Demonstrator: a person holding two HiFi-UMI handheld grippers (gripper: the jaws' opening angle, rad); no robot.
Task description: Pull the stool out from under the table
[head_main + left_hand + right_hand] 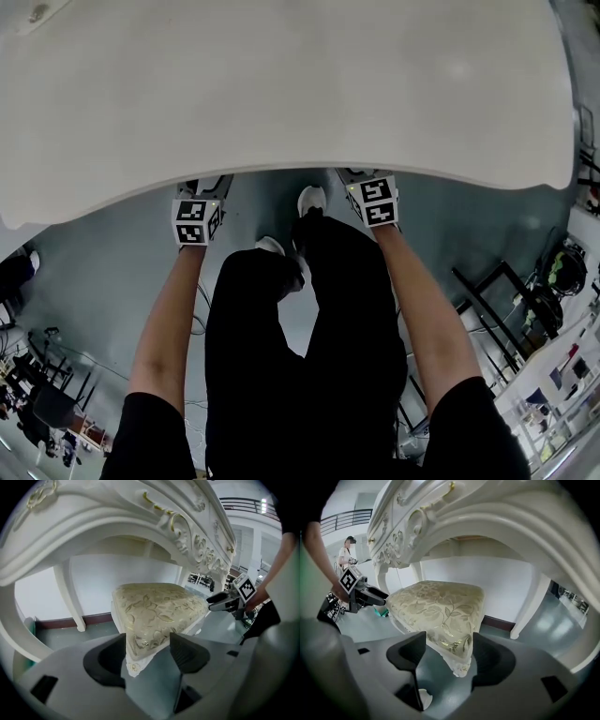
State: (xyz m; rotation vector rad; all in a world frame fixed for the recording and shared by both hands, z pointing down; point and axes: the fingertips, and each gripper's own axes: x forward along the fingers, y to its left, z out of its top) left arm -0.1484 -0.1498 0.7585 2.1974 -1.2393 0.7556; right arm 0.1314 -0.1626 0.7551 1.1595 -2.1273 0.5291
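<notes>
— Checking: where is the stool [159,609]?
— Under the carved white table [117,522], one cushion corner between each gripper's jaws.
— Clamped?
— No; left gripper [147,645] and right gripper [447,649] both stand apart, not pressing.

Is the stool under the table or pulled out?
Under. Both gripper views show the stool beneath the table's carved arch; in the head view the top hides it.
</notes>
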